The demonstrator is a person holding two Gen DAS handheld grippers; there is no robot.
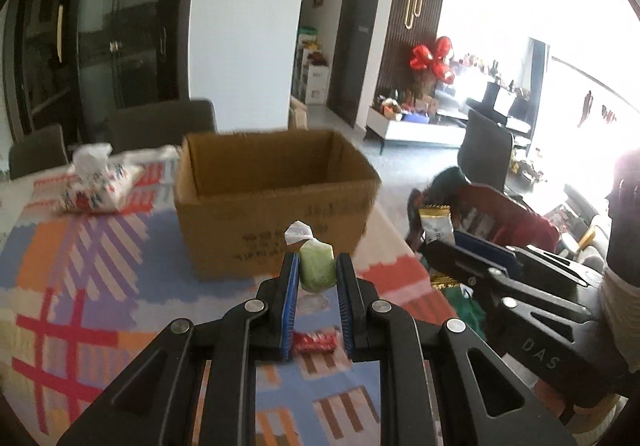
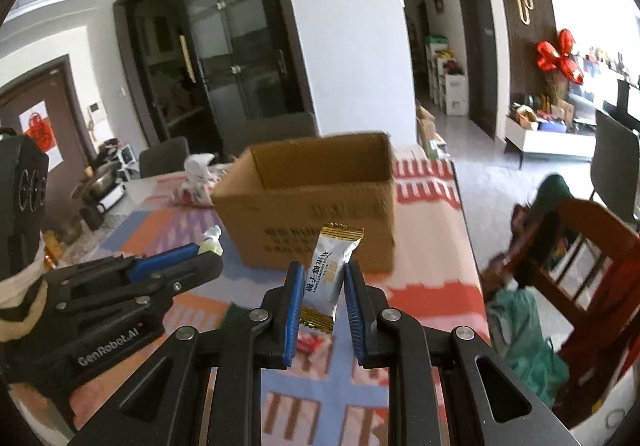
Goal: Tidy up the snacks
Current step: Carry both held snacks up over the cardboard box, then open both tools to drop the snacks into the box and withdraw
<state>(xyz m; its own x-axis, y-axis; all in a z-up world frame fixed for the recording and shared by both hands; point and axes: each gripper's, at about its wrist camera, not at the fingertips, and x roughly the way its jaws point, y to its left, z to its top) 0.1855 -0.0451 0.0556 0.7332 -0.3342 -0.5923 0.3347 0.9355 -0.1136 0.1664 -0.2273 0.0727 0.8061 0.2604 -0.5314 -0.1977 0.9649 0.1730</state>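
An open cardboard box (image 1: 276, 201) stands on the patterned tablecloth, also in the right wrist view (image 2: 312, 205). My left gripper (image 1: 318, 266) is shut on a green wrapped candy (image 1: 317, 270) and holds it above the table, just in front of the box. My right gripper (image 2: 320, 274) is shut on a white and gold candy packet (image 2: 328, 274), also in front of the box. The right gripper with its packet (image 1: 436, 226) shows at the right of the left wrist view. The left gripper (image 2: 208, 250) shows at the left of the right wrist view.
A red wrapped candy (image 1: 314, 342) lies on the tablecloth (image 1: 80, 286) below my left gripper. A tissue pack (image 1: 96, 185) sits left of the box. Dark chairs (image 1: 164, 121) stand behind the table. A red wooden chair (image 2: 580, 258) stands at the right.
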